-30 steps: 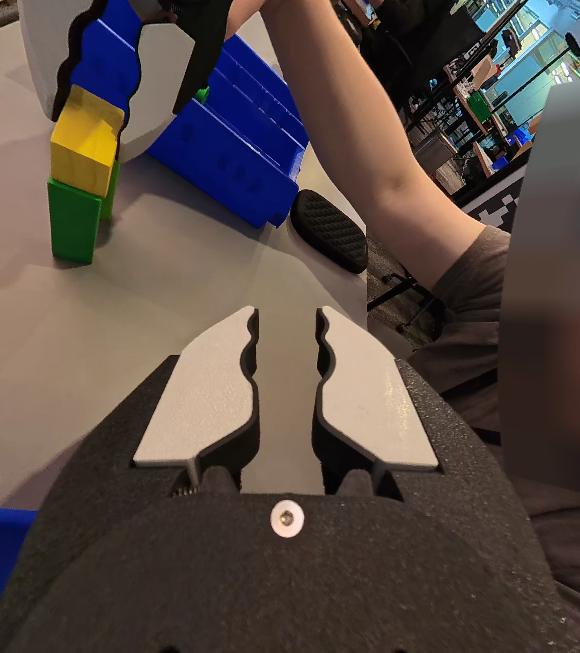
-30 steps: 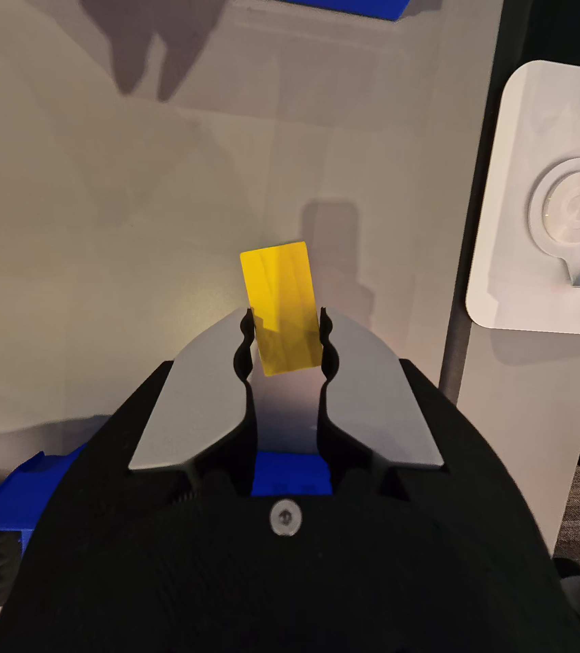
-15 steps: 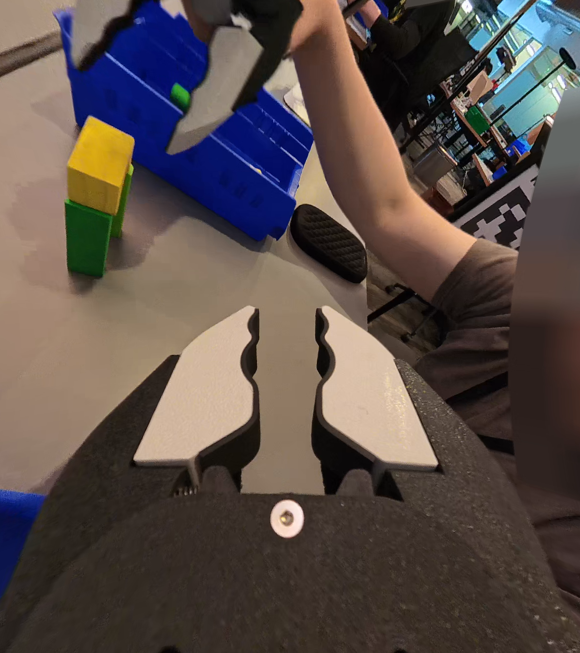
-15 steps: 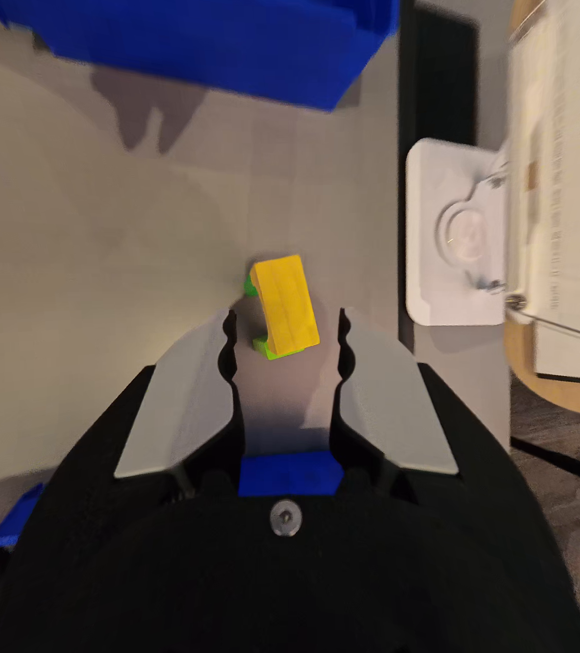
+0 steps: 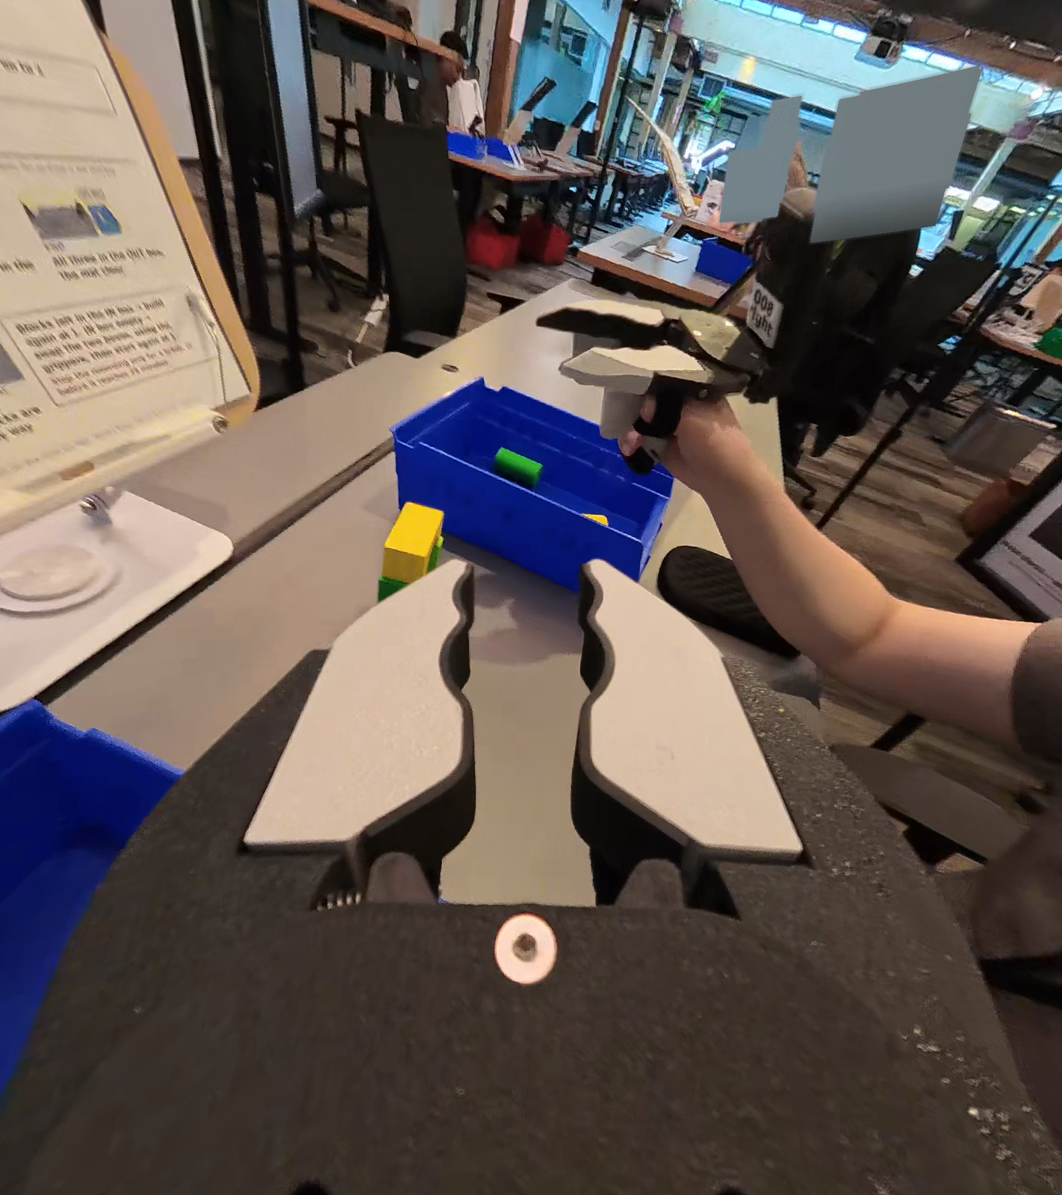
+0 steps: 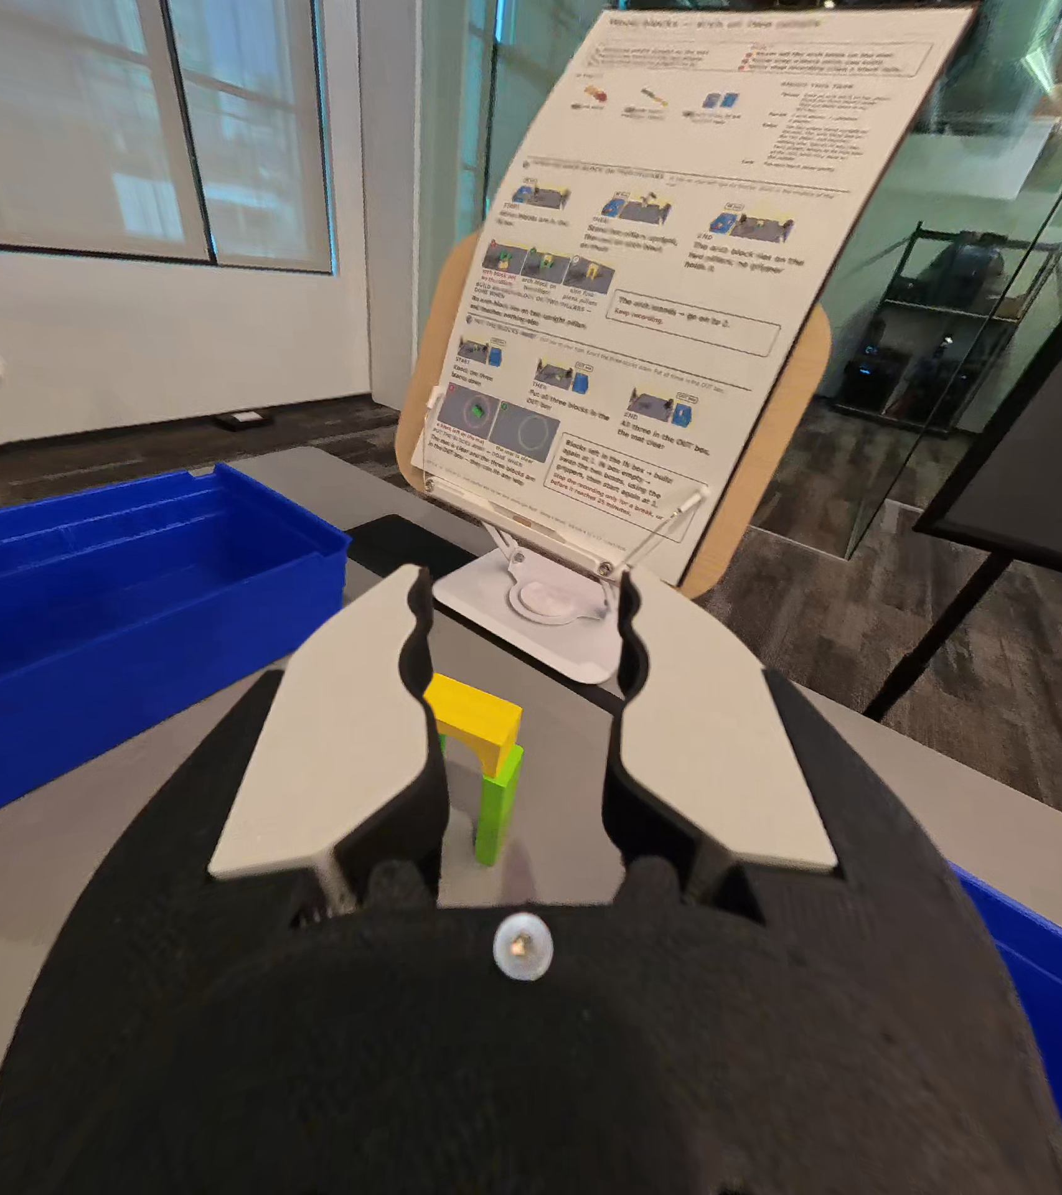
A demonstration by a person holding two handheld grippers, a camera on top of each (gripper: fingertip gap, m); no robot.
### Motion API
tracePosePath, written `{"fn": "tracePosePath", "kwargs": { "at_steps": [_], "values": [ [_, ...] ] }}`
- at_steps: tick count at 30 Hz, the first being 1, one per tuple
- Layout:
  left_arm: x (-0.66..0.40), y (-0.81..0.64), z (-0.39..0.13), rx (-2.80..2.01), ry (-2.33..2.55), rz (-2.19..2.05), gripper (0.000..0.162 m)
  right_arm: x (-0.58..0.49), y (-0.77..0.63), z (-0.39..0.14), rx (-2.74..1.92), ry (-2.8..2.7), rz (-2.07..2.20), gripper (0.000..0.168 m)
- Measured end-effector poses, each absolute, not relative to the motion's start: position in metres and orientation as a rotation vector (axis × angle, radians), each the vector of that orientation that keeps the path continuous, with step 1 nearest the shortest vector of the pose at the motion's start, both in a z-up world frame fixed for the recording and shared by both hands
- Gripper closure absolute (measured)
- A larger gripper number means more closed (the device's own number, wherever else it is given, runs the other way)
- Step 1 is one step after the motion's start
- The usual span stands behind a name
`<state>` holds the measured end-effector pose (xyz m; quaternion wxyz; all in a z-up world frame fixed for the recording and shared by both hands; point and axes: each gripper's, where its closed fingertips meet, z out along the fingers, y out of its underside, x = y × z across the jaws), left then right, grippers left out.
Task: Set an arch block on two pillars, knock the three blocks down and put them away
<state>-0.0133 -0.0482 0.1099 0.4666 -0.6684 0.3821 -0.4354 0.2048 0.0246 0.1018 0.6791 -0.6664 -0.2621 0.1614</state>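
Note:
A yellow arch block (image 5: 412, 542) rests on two upright green pillars (image 5: 394, 587) on the grey table, just in front of a blue bin (image 5: 528, 517). In the right wrist view the arch (image 6: 473, 718) and one pillar (image 6: 499, 802) stand below and beyond the fingers, untouched. My right gripper (image 6: 523, 585) is open and empty; in the left wrist view it hangs (image 5: 606, 346) above the bin. My left gripper (image 5: 525, 582) is open and empty, low over the table, short of the arch.
The blue bin holds a green block (image 5: 517, 467) and a yellow piece (image 5: 594, 519). A second blue bin (image 6: 127, 608) lies on the left. An instruction board on a white stand (image 6: 645, 291) is behind the arch. A black pad (image 5: 719, 608) lies beside the bin. Spacing between my two grippers at the tips: around 25 centimeters. My left tips are about 30 centimeters from the pillar (image 6: 499, 802), my right tips only 20 centimeters.
My right gripper opened, let go of the yellow arch on the pillars, then rose and tilted up away from it. My left gripper kept its gap and tilted up.

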Motion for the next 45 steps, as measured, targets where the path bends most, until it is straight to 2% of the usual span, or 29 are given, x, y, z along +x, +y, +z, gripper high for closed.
{"fn": "tracePosePath", "kwargs": {
  "at_steps": [3, 5, 8, 9, 12, 17, 19, 21, 32, 45],
  "values": [
    [-0.013, -0.052, 0.109, -1.646, 0.951, -1.016, 0.125, 0.215, 0.043, 0.094, -1.589, -0.609, 0.330, 0.113],
    [-0.010, -0.050, 0.107, -1.651, 0.960, -0.997, 0.122, 0.225, 0.064, 0.084, -1.693, -0.619, 0.284, 0.121],
    [-0.005, -0.044, 0.106, -1.632, 0.949, -0.980, 0.121, 0.229, 0.085, 0.056, -1.875, -0.624, 0.350, 0.162],
    [-0.004, -0.041, 0.105, -1.634, 0.944, -0.957, 0.121, 0.226, 0.088, 0.045, -1.941, -0.617, 0.406, 0.167],
    [-0.004, -0.033, 0.102, -1.629, 0.931, -0.883, 0.124, 0.216, 0.093, 0.013, -2.090, -0.631, 0.495, 0.167],
    [-0.010, -0.024, 0.111, -1.544, 0.858, -0.795, 0.148, 0.220, 0.104, -0.029, -2.299, -0.776, 0.331, 0.167],
    [-0.013, -0.022, 0.111, -1.547, 0.845, -0.782, 0.150, 0.223, 0.109, -0.040, -2.387, -0.825, 0.302, 0.167],
    [-0.015, -0.019, 0.108, -1.563, 0.839, -0.771, 0.162, 0.225, 0.113, -0.050, -2.473, -0.850, 0.302, 0.167],
    [-0.017, -0.022, 0.113, -1.542, 0.872, -0.630, 0.162, 0.220, 0.135, -0.094, -2.692, -0.848, 0.327, 0.167],
    [-0.014, -0.027, 0.111, -1.557, 0.908, -0.632, 0.162, 0.235, 0.146, -0.097, -2.726, -0.851, 0.298, 0.167]
  ]
}}
